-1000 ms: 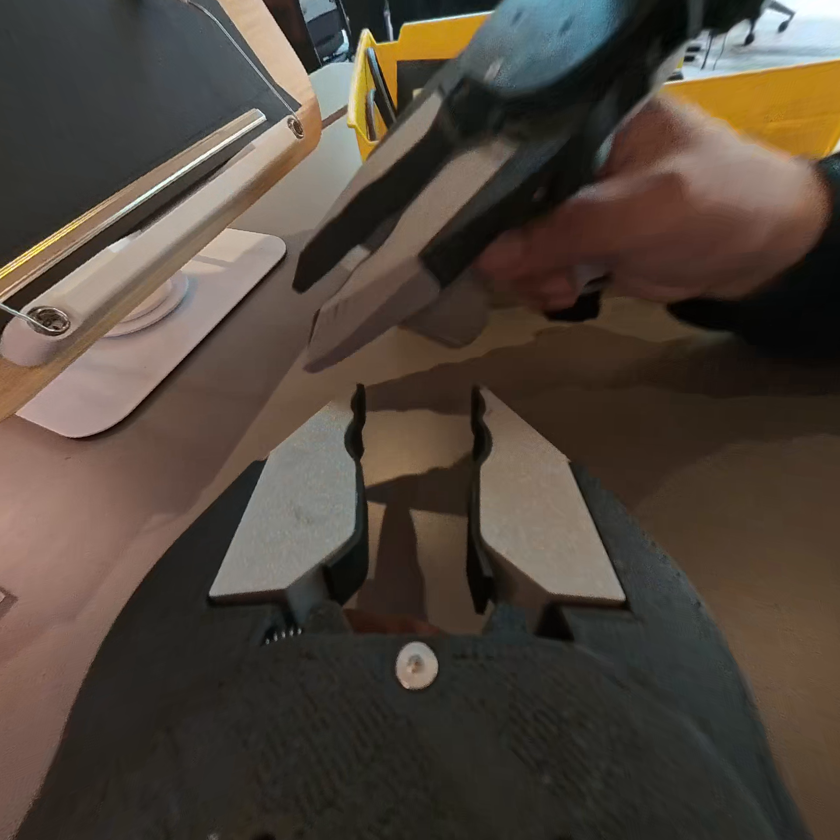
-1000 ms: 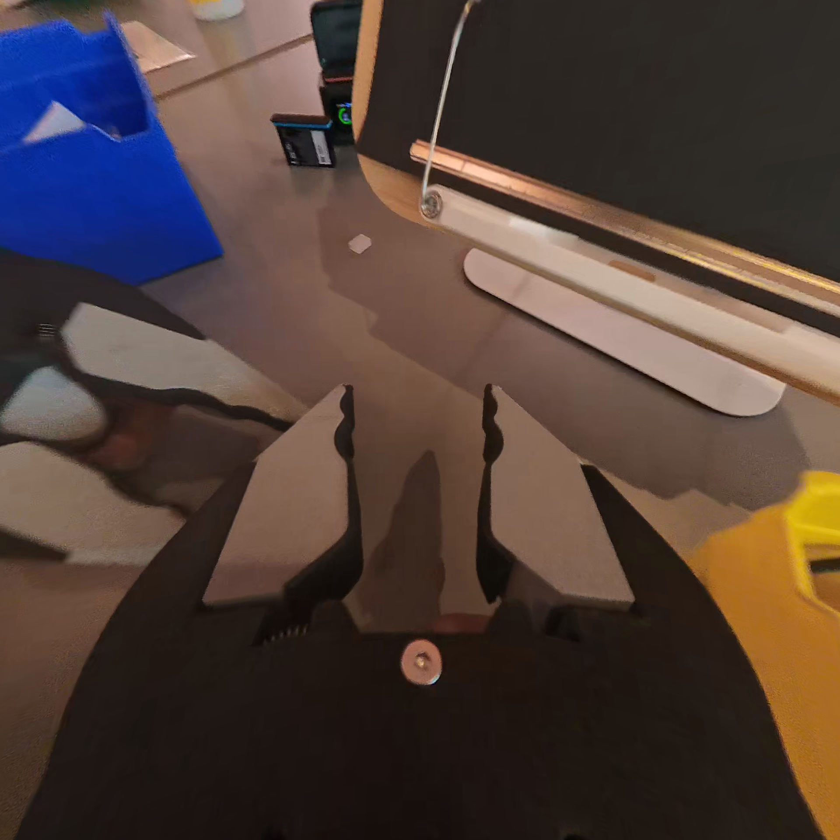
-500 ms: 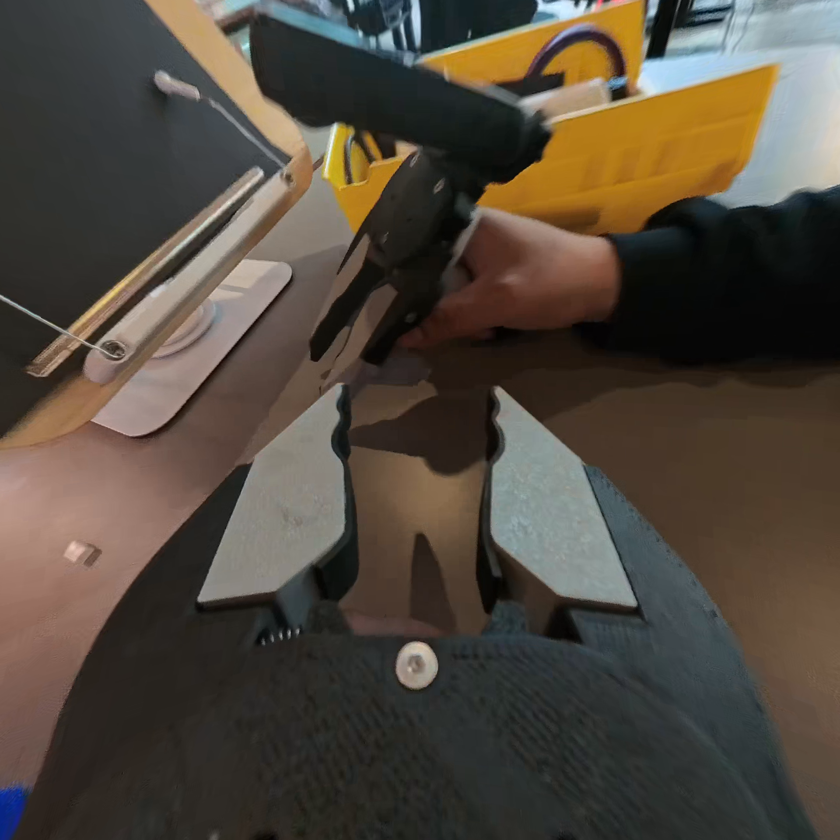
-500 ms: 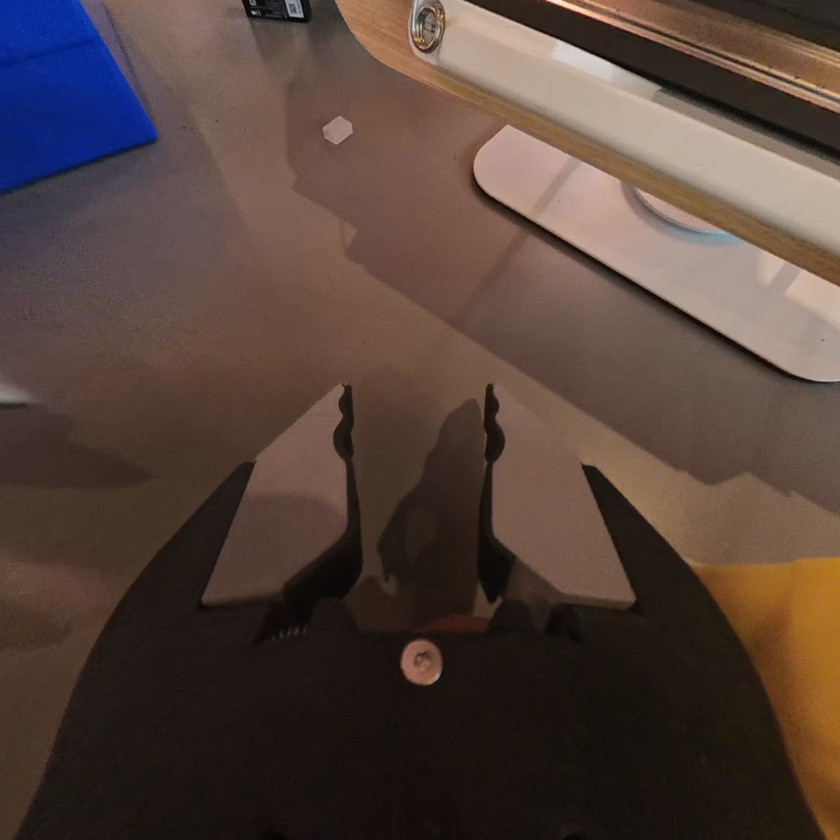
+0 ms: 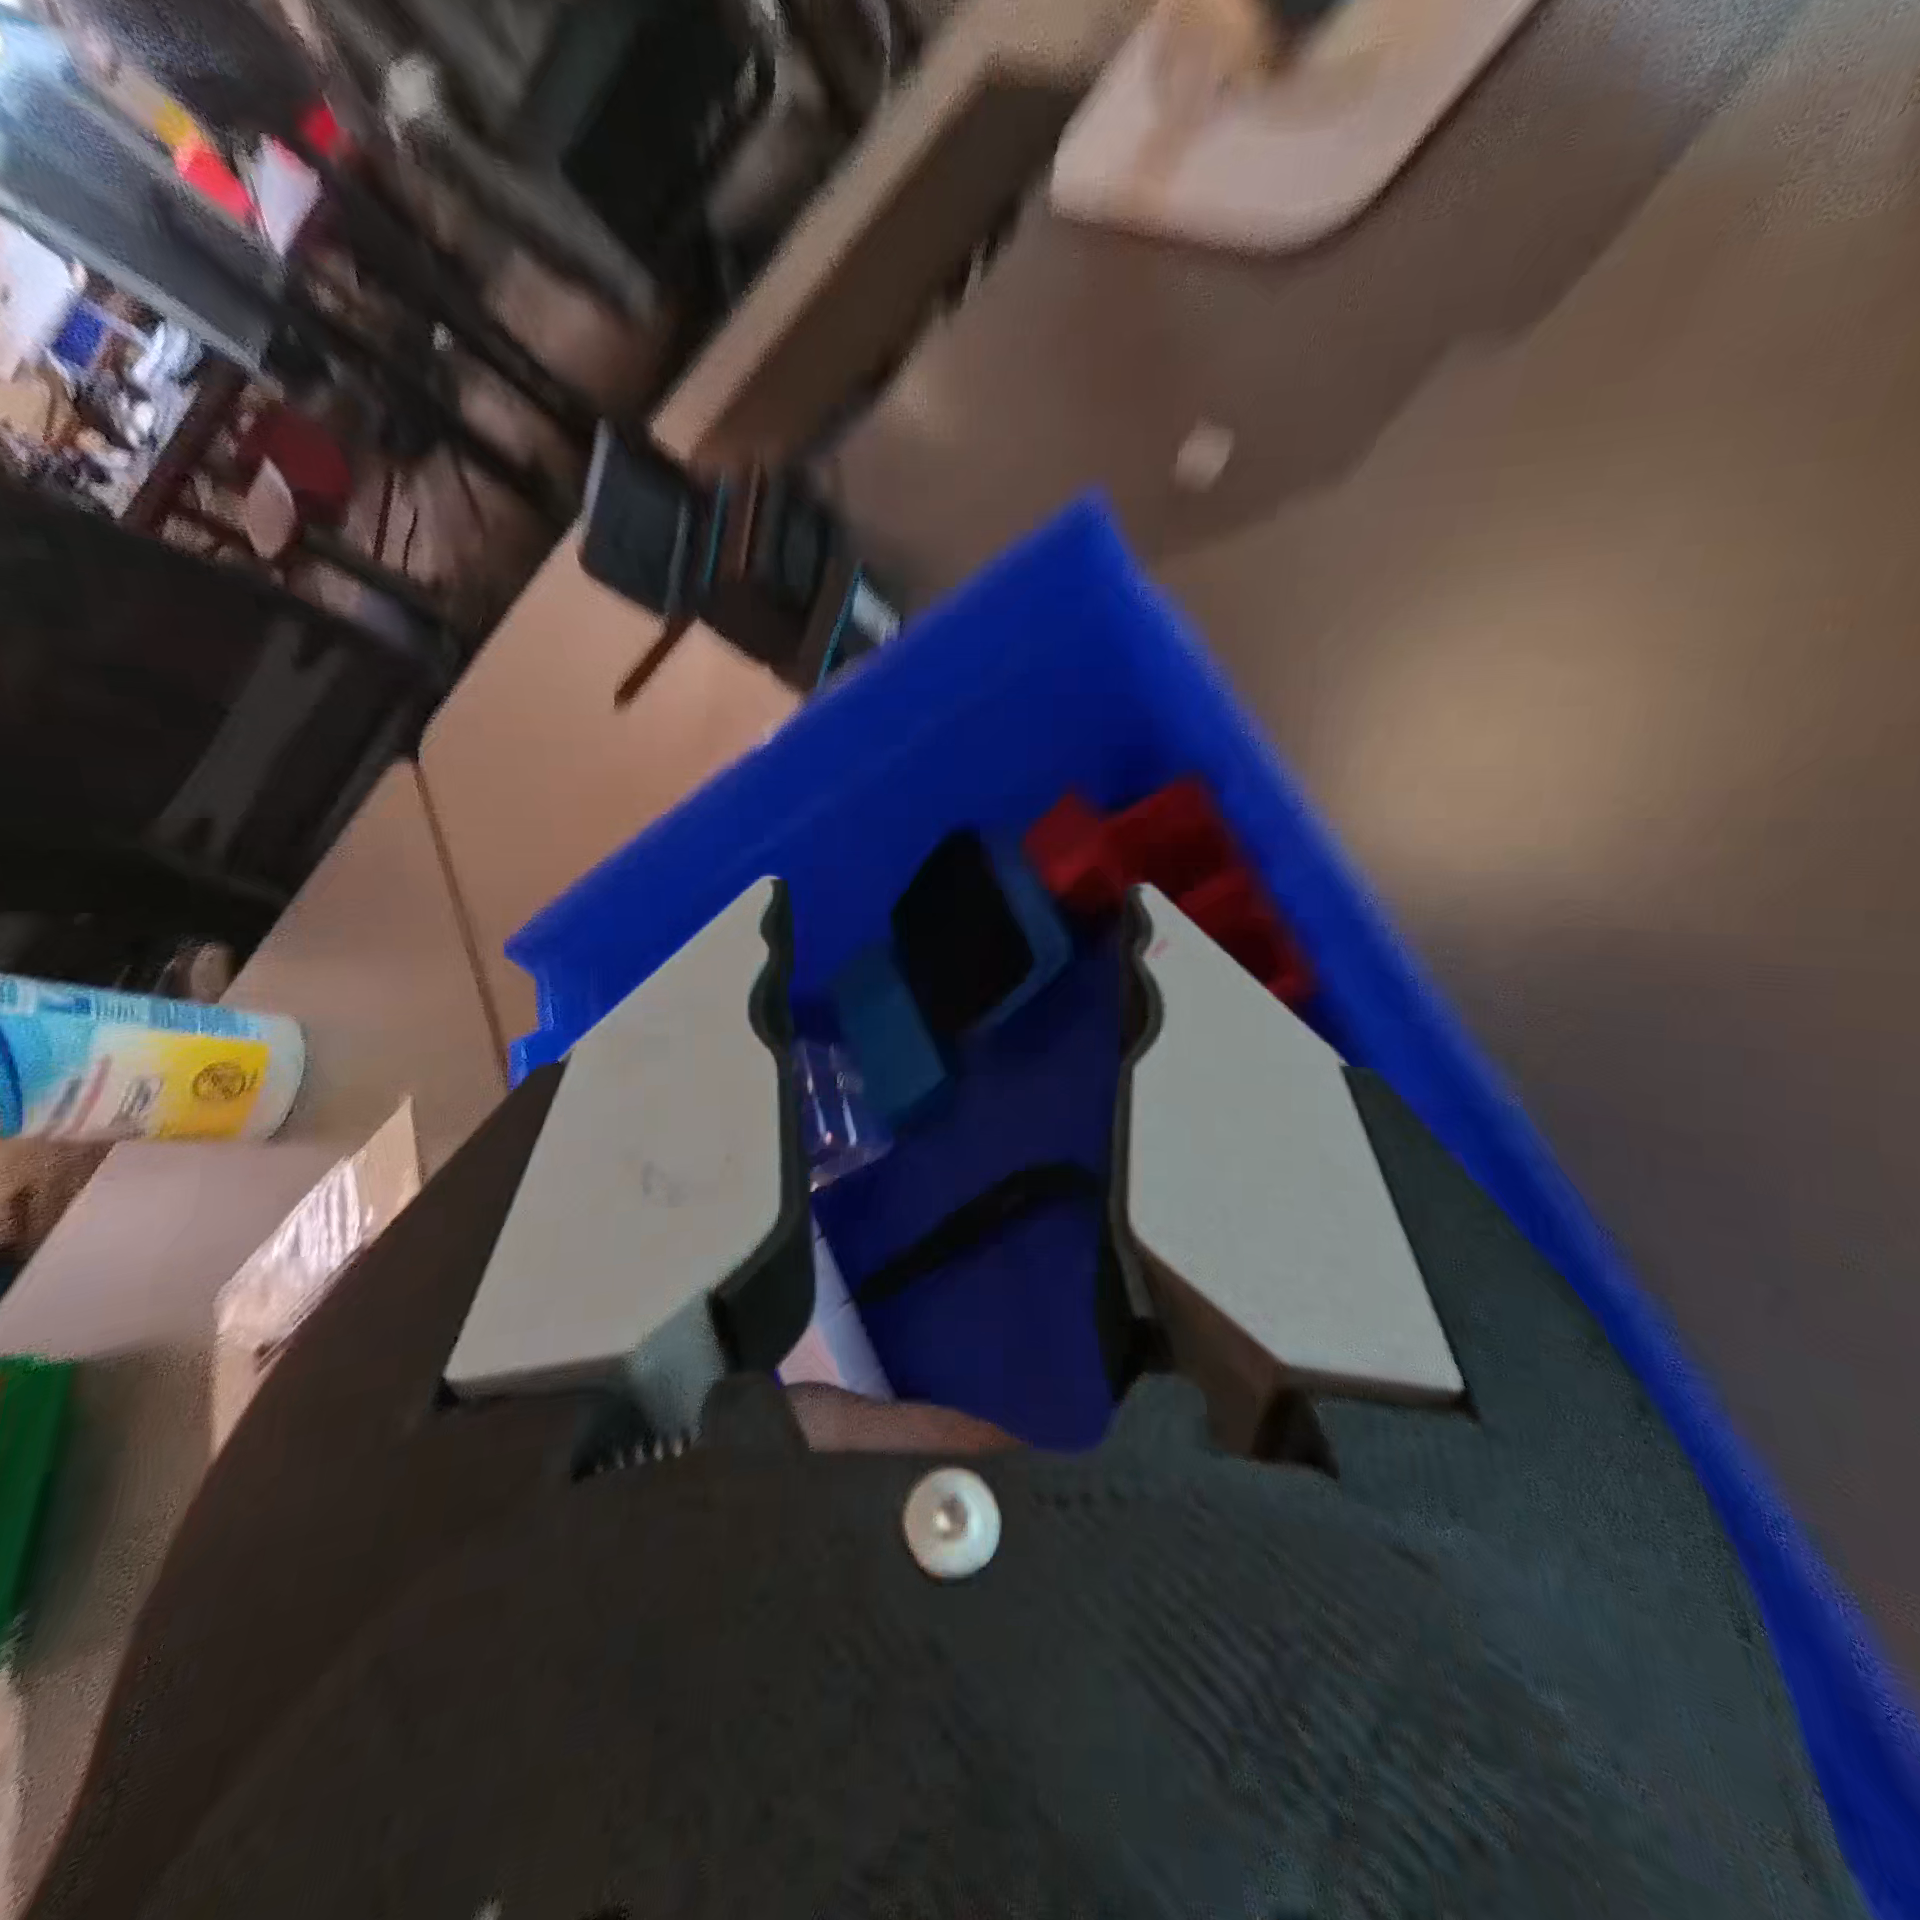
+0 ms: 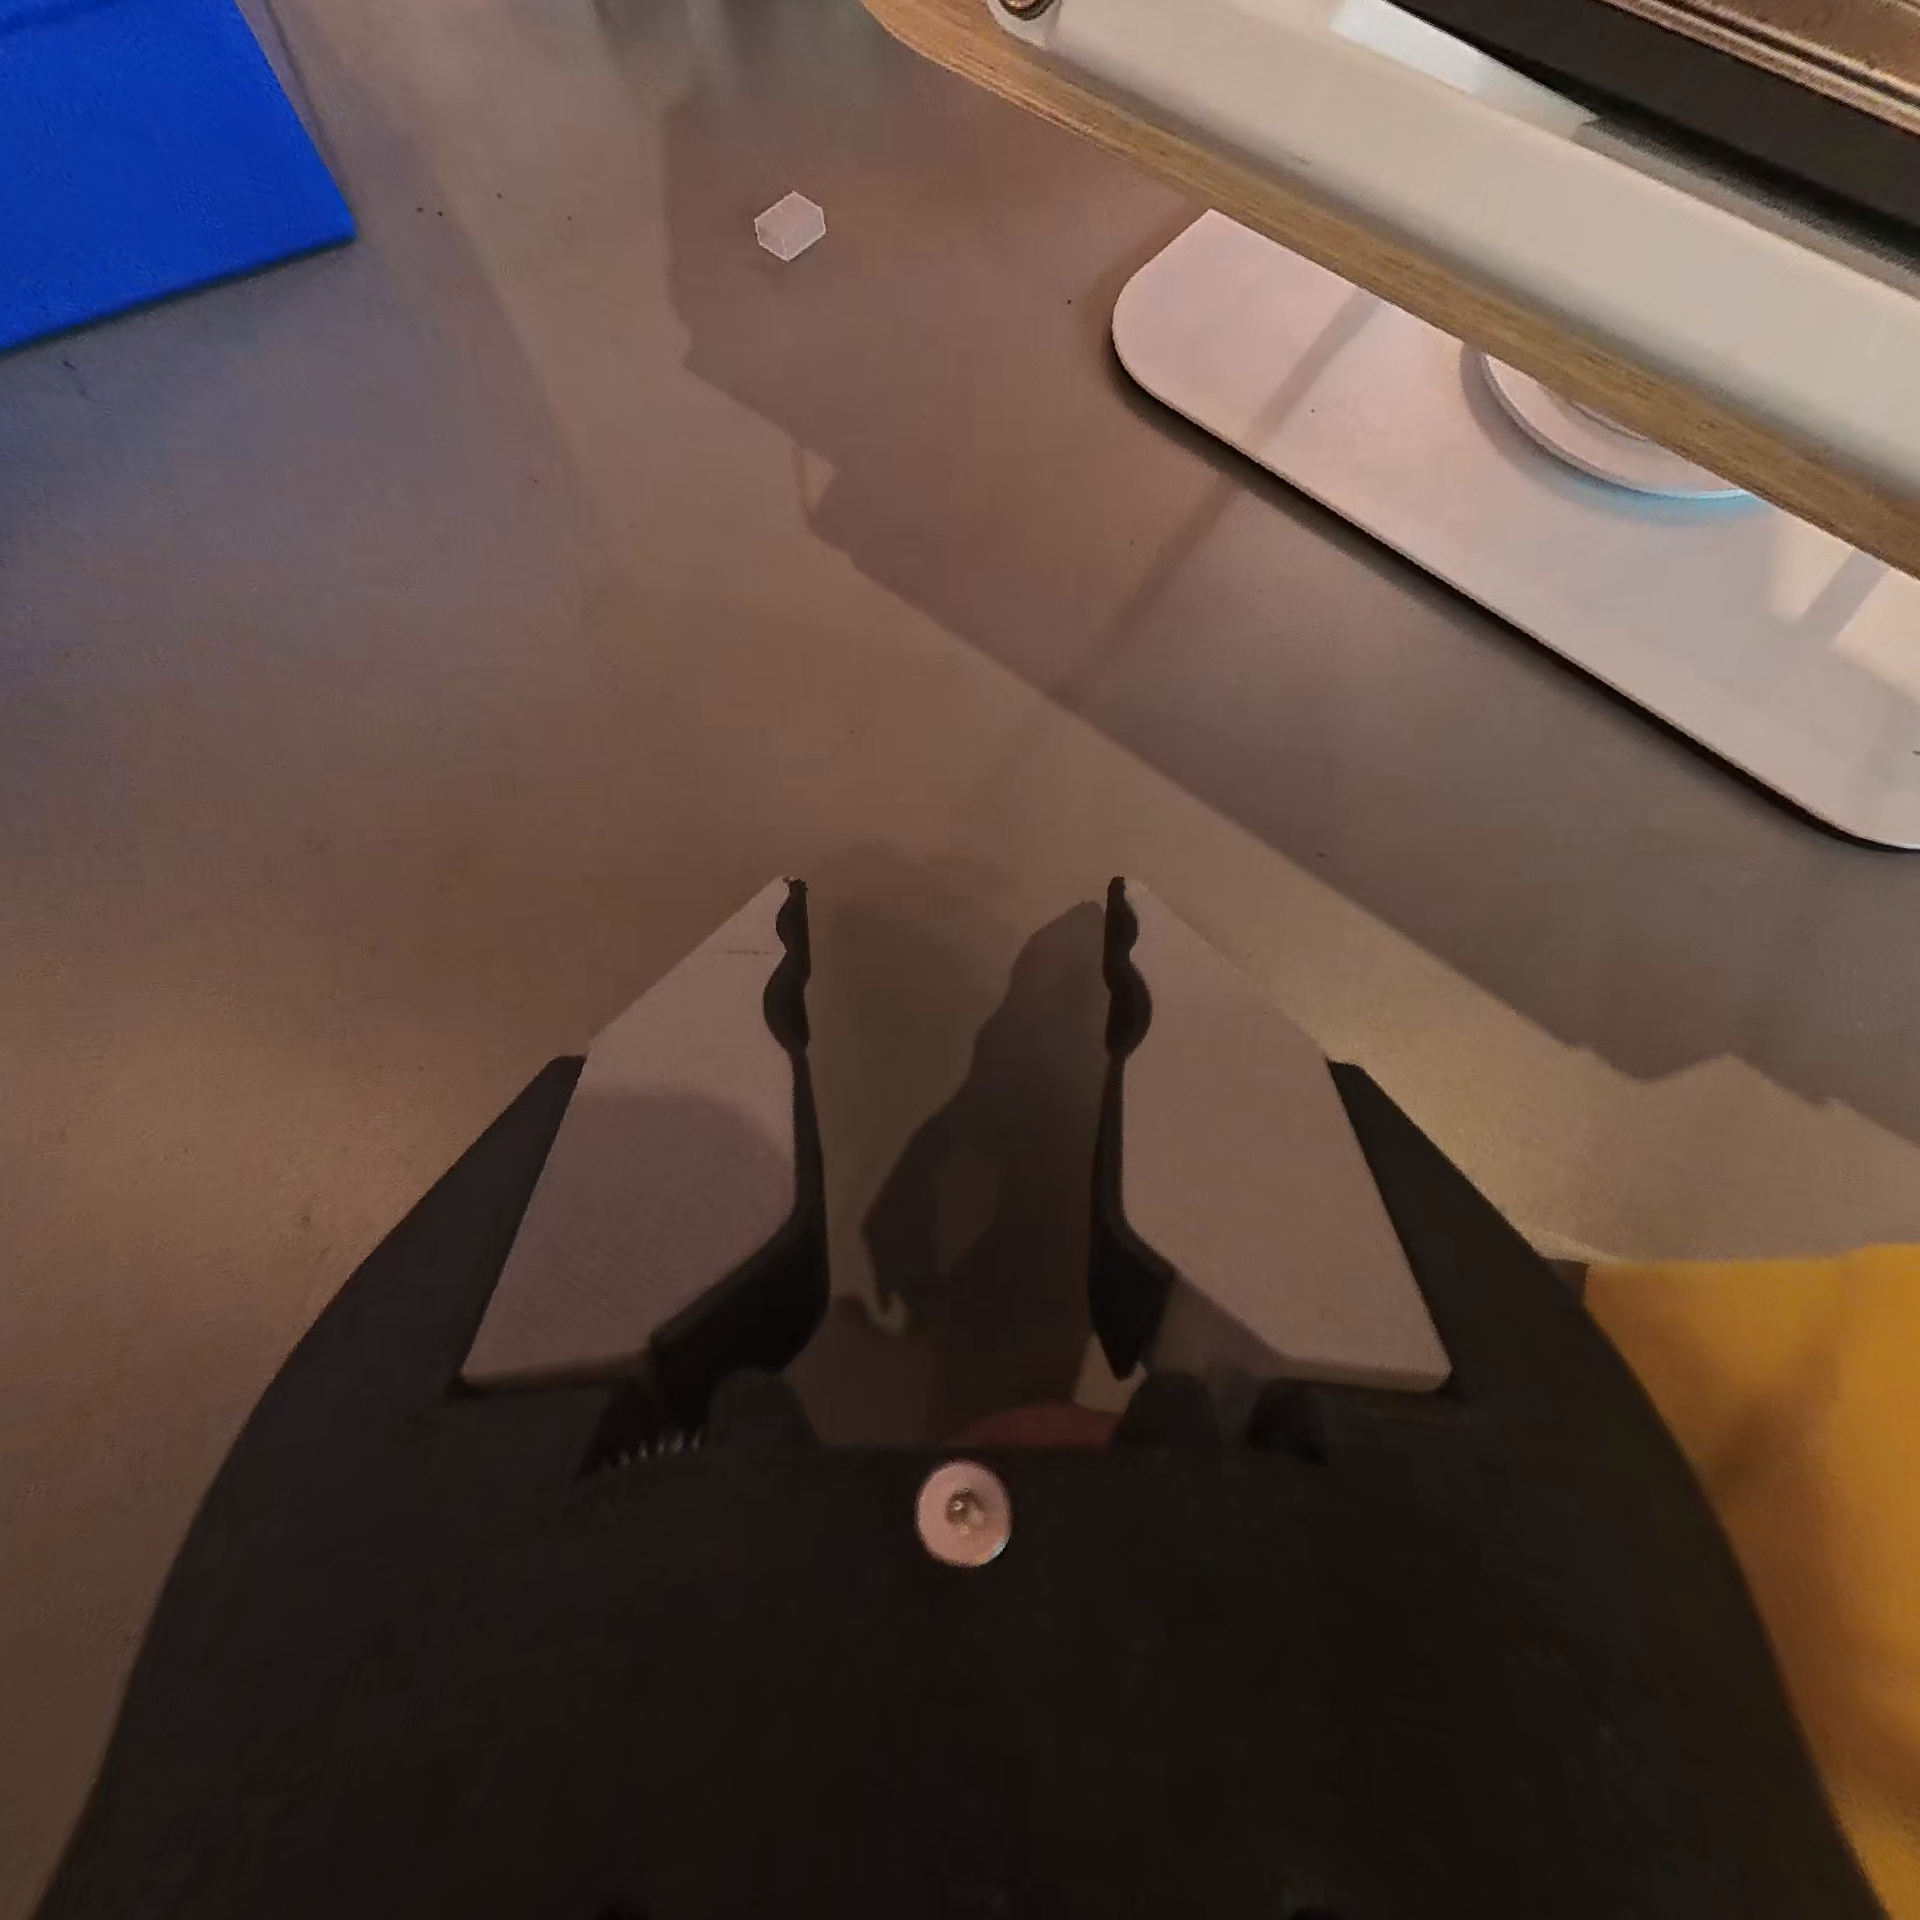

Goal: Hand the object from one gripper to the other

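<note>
Object for handover not identifiable: neither claw holds anything. Left claw [image 5: 951, 935] spread apart, empty, poised over open blue plastic bin [image 5: 1039, 675]; view tilted and blurred. Bin holds red plastic block [image 5: 1164, 842], black flat rectangular piece [image 5: 961, 951], thin black cord [image 5: 966, 1226]. Right claw [image 6: 956, 914] spread apart, empty, low over glossy grey worktop [image 6: 416, 727]. Small clear cube [image 6: 790, 223] on worktop, well ahead of right claw. White flat stand base [image 6: 1403, 499] ahead right.

The grey-brown tabletop [image 6: 436, 665] carries a blue bin [image 6: 135, 156], a small clear cube [image 6: 790, 224], a white stand base [image 6: 1455, 540] and something yellow [image 6: 1766, 1455].
</note>
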Demonstrator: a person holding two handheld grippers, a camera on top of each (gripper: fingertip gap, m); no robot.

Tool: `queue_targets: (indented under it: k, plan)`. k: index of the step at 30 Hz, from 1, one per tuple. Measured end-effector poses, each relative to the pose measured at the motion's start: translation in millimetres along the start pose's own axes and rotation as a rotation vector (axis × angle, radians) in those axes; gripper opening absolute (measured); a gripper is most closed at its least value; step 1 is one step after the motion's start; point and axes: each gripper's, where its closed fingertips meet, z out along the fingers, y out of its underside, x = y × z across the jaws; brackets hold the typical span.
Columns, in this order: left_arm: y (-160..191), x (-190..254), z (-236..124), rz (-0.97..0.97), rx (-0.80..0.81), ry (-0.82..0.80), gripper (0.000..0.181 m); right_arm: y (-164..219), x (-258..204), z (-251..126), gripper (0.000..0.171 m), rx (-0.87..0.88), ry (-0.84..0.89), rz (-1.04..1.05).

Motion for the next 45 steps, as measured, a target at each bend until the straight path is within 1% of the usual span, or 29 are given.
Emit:
queue_targets:
  k: [1,3,7,8,10,11,13,14,17,19,21,22,23,25,26,28,30,32,34,35,36,38,39,40,41,42,43,44,45]
  plan:
    - [16.5,0.3,16.3,0.025,-0.052,0.005,0.061,-0.3,0.3,-0.5,0.053,0.003,0.001,0.001]
    - [33.1,10.1,41.4,0.066,-0.104,0.051,0.062,-1.0,1.0,-1.4,0.053,0.010,0.004,0.007]
    - [52.4,11.1,78.7,0.218,-0.205,0.031,0.047,-0.7,1.5,-1.9,0.053,0.012,-0.002,0.020]
    - [57.0,9.8,84.4,0.228,-0.230,0.041,0.050,-0.8,1.5,-1.9,0.053,0.012,-0.005,0.023]
    - [57.4,7.2,89.9,0.158,-0.226,0.067,0.048,-0.6,1.2,-2.0,0.053,0.012,-0.012,0.028]
    - [58.6,3.8,90.1,0.127,-0.235,0.064,0.044,-0.5,0.8,-2.0,0.053,0.011,-0.016,0.030]
    - [55.4,-5.4,85.0,0.122,-0.220,0.030,0.030,0.1,-0.4,-1.7,0.053,0.007,-0.023,0.027]
    - [51.3,-12.8,80.1,0.124,-0.204,-0.002,0.027,0.6,-1.2,-1.4,0.053,0.004,-0.026,0.022]
    - [30.1,-40.7,56.4,0.100,-0.143,-0.097,0.024,2.3,-4.0,0.0,0.052,-0.011,-0.028,-0.003]
    - [3.8,-60.4,33.6,0.079,-0.069,-0.172,0.023,3.1,-5.1,0.5,0.051,-0.017,-0.021,-0.021]
    - [-40.7,-67.2,3.7,0.042,0.063,-0.223,0.023,1.6,-4.5,-0.5,0.049,-0.005,-0.006,-0.033]
    - [-70.5,-57.6,-11.7,0.014,0.163,-0.197,0.023,0.2,-3.9,-1.5,0.047,0.006,0.000,-0.033]
    - [-101.2,-39.1,-24.9,-0.014,0.268,-0.135,0.023,-1.4,-3.2,-2.6,0.047,0.018,0.001,-0.028]
    - [-151.1,11.7,-38.3,-0.042,0.420,0.023,0.023,-5.1,-2.1,-4.4,0.047,0.045,-0.007,-0.008]
    - [-168.8,40.5,-37.4,-0.036,0.465,0.103,0.023,-6.7,-1.3,-5.4,0.047,0.056,-0.012,0.005]
    - [-191.6,98.8,-22.5,-0.015,0.507,0.255,0.023,-11.5,-0.6,-8.8,0.049,0.095,-0.025,0.022]
    - [-201.1,144.8,4.8,-0.018,0.497,0.380,0.023,-19.5,-5.1,-15.2,0.052,0.160,-0.064,0.016]
    - [-202.0,163.7,40.2,-0.081,0.478,0.418,0.023,-30.1,-18.8,-24.1,0.055,0.247,-0.152,-0.030]
    - [-198.6,170.5,65.6,-0.265,0.470,0.476,0.023,-37.2,-35.0,-33.4,0.056,0.317,-0.240,-0.114]
    - [-197.2,171.9,70.7,-0.331,0.491,0.490,0.023,-37.7,-39.2,-35.6,0.056,0.331,-0.258,-0.150]
    - [-196.5,176.1,71.0,-0.359,0.533,0.511,0.023,-37.7,-42.0,-36.6,0.057,0.340,-0.267,-0.175]
    - [-191.7,196.8,63.7,-0.312,0.638,0.607,0.023,-38.5,-49.7,-39.8,0.059,0.360,-0.318,-0.192]
    - [-190.8,204.7,56.8,-0.289,0.688,0.658,0.023,-38.2,-52.5,-41.0,0.053,0.361,-0.348,-0.192]
    - [-192.1,204.2,51.4,-0.278,0.720,0.677,0.023,-38.0,-57.0,-42.4,0.049,0.362,-0.391,-0.191]
    - [-192.4,201.4,48.9,-0.284,0.721,0.695,0.023,-39.8,-60.9,-45.0,0.053,0.378,-0.425,-0.185]
    - [-193.9,198.1,45.4,-0.307,0.737,0.716,0.023,-43.0,-62.7,-47.3,0.053,0.402,-0.440,-0.171]
    - [-195.8,196.7,41.1,-0.340,0.750,0.753,0.023,-45.5,-63.1,-48.4,0.047,0.419,-0.445,-0.156]
    - [-197.0,196.0,38.3,-0.370,0.751,0.783,0.022,-46.5,-60.5,-46.8,0.035,0.417,-0.433,-0.142]
    - [-198.0,194.6,37.3,-0.386,0.752,0.787,0.023,-47.8,-55.9,-44.4,0.028,0.415,-0.412,-0.122]
